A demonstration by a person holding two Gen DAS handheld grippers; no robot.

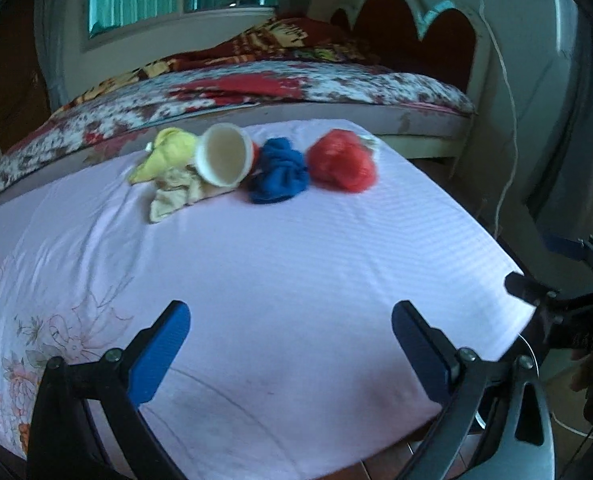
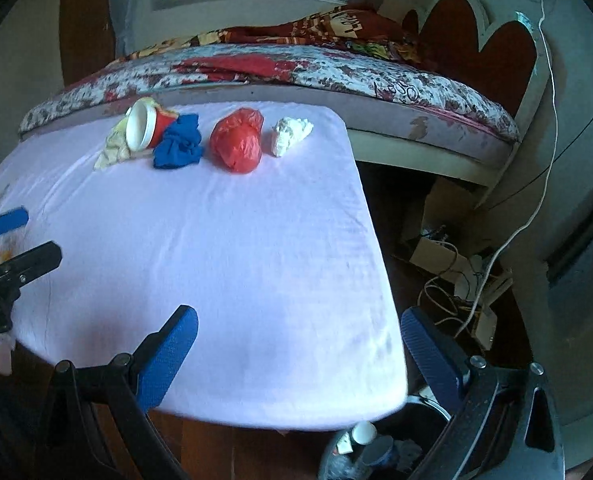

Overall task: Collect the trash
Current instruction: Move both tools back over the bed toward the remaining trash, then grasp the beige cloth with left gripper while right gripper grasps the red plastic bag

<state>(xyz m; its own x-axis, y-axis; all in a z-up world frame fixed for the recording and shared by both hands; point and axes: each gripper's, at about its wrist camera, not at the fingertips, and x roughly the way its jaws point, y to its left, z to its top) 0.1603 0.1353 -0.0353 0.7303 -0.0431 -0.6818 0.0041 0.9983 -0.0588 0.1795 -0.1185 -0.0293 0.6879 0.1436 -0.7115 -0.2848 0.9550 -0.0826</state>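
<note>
Trash lies in a row at the far edge of a table covered with a pale pink cloth (image 1: 276,260): a yellow crumpled wrapper (image 1: 166,156), a red paper cup (image 1: 224,156) on its side, a blue crumpled piece (image 1: 280,176) and a red plastic bag (image 1: 342,164). The right wrist view shows the same cup (image 2: 146,128), blue piece (image 2: 178,148), red bag (image 2: 238,144) and a white crumpled paper (image 2: 290,134). My left gripper (image 1: 290,320) is open and empty over the near table. My right gripper (image 2: 298,326) is open and empty at the near right corner.
A bin (image 2: 376,452) holding bottles and scraps stands on the floor below the table's near right corner. A bed with a floral quilt (image 2: 336,76) lies behind the table. Cables and a power strip (image 2: 468,276) lie on the floor at right.
</note>
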